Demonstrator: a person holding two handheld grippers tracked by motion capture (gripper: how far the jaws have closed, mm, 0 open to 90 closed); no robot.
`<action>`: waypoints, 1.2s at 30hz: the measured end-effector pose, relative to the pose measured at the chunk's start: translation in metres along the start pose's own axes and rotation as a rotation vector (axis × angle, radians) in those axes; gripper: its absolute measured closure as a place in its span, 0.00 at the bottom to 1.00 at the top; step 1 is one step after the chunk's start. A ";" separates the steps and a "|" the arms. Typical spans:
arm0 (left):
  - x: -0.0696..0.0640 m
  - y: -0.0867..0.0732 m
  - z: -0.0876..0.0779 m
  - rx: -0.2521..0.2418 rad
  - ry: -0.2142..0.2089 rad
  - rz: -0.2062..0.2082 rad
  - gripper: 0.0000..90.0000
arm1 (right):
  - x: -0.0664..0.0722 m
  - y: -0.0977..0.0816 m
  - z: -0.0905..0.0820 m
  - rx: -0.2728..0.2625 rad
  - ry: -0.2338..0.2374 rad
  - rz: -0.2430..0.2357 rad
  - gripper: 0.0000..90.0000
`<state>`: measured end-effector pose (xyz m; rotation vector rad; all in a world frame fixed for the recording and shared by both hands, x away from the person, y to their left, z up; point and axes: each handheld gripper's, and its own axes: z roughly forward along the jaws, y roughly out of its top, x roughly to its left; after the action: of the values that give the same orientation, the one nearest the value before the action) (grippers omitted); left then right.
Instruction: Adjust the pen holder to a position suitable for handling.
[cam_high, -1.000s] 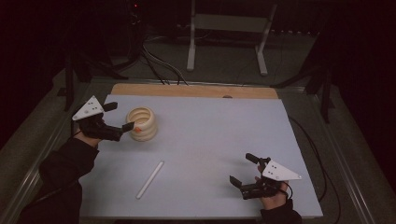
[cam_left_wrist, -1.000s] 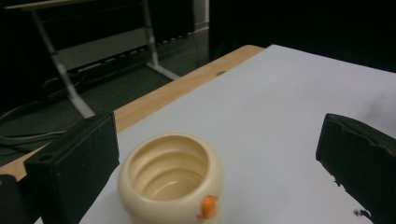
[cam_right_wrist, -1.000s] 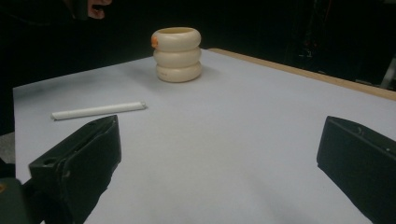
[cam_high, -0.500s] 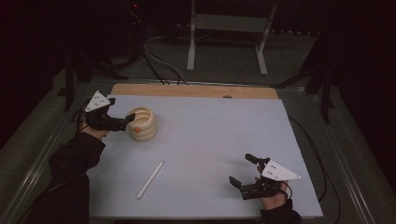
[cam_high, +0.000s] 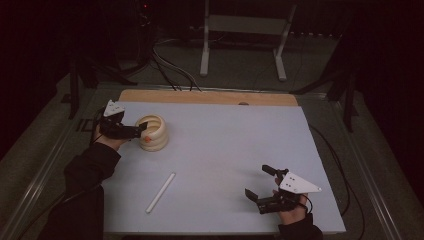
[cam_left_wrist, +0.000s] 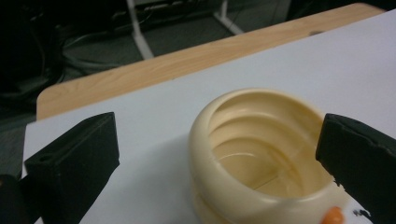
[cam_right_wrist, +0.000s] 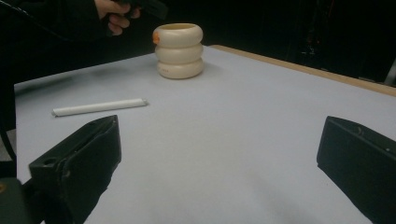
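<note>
left claw (cam_left_wrist: 217, 154) gapes over ribbed cup (cam_left_wrist: 261, 154) — empty.

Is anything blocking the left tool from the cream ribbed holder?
Nothing visible. The left tool hangs open at the cream ribbed ring-stacked holder, one jaw over its rim. The white stick lies apart, nearer the person.

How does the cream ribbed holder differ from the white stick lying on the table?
The cream ribbed holder stands upright, squat and hollow, beside the left hand-held gripper; the white stick lies flat, thin and straight, apart from both grippers. The holder carries an orange spot; the stick is plain. Both rest on the pale table.
</note>
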<state>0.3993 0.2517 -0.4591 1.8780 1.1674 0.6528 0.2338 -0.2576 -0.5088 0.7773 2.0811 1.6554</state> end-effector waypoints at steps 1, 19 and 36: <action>0.000 0.000 0.002 0.008 0.004 0.000 0.05 | 0.000 0.000 0.000 0.001 0.000 0.000 0.00; -0.003 0.007 0.018 0.144 0.079 -0.072 0.58 | 0.000 0.000 0.001 0.005 0.003 0.000 0.00; -0.008 0.013 0.030 0.238 0.117 -0.118 0.83 | -0.001 -0.001 0.002 0.008 0.004 0.002 0.00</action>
<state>0.4244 0.2301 -0.4647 1.9690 1.4743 0.5853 0.2353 -0.2569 -0.5098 0.7795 2.0912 1.6526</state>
